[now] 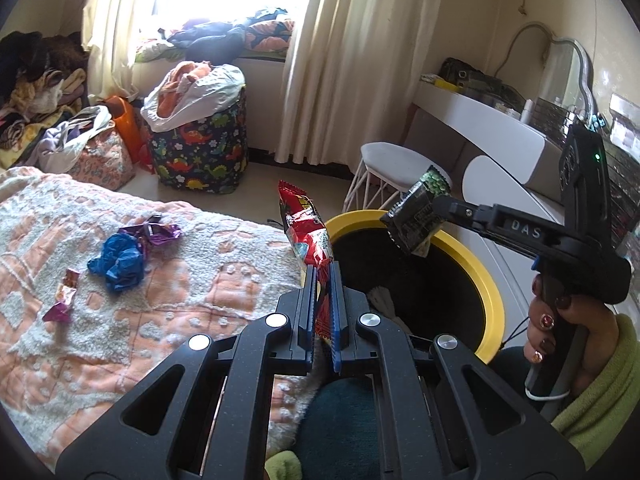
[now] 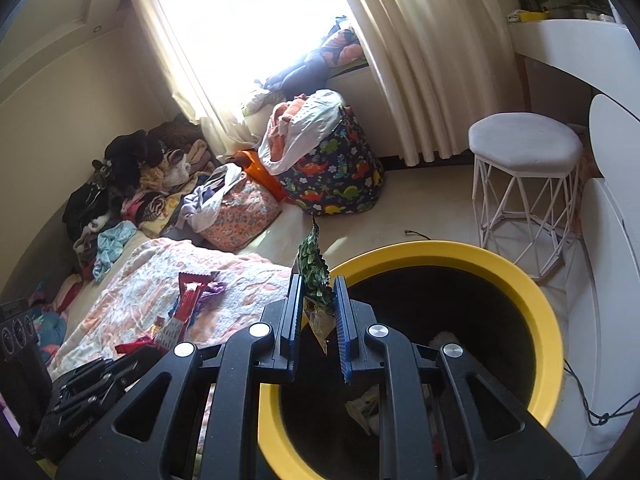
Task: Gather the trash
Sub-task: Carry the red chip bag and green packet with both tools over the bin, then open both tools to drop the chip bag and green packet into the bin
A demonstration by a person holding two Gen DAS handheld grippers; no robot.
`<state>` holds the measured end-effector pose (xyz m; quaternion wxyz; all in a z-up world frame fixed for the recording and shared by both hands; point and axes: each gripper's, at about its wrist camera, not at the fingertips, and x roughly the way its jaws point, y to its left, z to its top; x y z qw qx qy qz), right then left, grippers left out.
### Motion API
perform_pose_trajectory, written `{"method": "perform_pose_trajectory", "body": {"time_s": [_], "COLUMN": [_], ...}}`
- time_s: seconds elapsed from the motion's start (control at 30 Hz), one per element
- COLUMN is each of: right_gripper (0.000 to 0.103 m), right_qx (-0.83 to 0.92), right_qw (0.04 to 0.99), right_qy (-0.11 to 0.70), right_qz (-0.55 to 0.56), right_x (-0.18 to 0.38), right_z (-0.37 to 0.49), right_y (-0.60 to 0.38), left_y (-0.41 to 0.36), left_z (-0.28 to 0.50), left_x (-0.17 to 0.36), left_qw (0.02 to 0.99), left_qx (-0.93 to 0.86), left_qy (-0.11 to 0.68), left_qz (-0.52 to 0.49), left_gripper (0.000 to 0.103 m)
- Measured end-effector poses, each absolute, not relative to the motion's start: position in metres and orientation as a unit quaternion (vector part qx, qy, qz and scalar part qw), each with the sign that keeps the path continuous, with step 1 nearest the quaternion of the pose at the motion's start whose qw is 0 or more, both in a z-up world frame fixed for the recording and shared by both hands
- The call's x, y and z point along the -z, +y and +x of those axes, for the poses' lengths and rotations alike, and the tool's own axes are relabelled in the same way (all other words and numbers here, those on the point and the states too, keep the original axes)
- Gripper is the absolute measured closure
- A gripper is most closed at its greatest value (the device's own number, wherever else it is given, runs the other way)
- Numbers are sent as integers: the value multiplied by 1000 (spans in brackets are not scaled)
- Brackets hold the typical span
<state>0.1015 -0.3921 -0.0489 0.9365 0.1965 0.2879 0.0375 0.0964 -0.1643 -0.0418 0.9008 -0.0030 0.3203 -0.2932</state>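
Presently: both hand-held grippers carrying wrappers at the yellow-rimmed bin [image 2: 516, 268].
Left hand-held gripper [image 1: 322, 280] clamped on red snack wrapper [image 1: 306, 226], beside the bin's rim; right hand-held gripper [image 2: 318, 300] pinching green wrapper [image 2: 314, 264], above the rim; blue crumpled wrapper [image 1: 118, 262], purple wrapper [image 1: 158, 232], small candy wrapper [image 1: 64, 298] lying on the bed [image 1: 180, 280].

red wrapper [image 1: 306, 228]: glossy foil | blanket [image 1: 120, 320]: nubby cloth | bin rim [image 2: 540, 300]: smooth matt plastic
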Motion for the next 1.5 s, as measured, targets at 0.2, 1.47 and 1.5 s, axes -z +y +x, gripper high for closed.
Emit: {"method": "perform_pose_trajectory", "body": {"time_s": [0.2, 1.47, 1.5], "right_gripper": [88, 88, 87], "right_qx": [-13, 59, 58], "right_qw": [937, 908, 908], "right_qy": [285, 328, 328], "right_qz": [203, 253, 254], "right_x": [54, 96, 96], "right_z": [98, 103, 103], "right_y": [-410, -463, -462], "left_y": [-184, -260, -260], "left_z": [91, 107, 108], "left_x": [46, 91, 91], "left_qw": [893, 848, 848], "left_qx": [314, 361, 361], "left_qy": [323, 383, 383], "left_qz": [16, 58, 57], "left_gripper": [100, 99, 99]}}
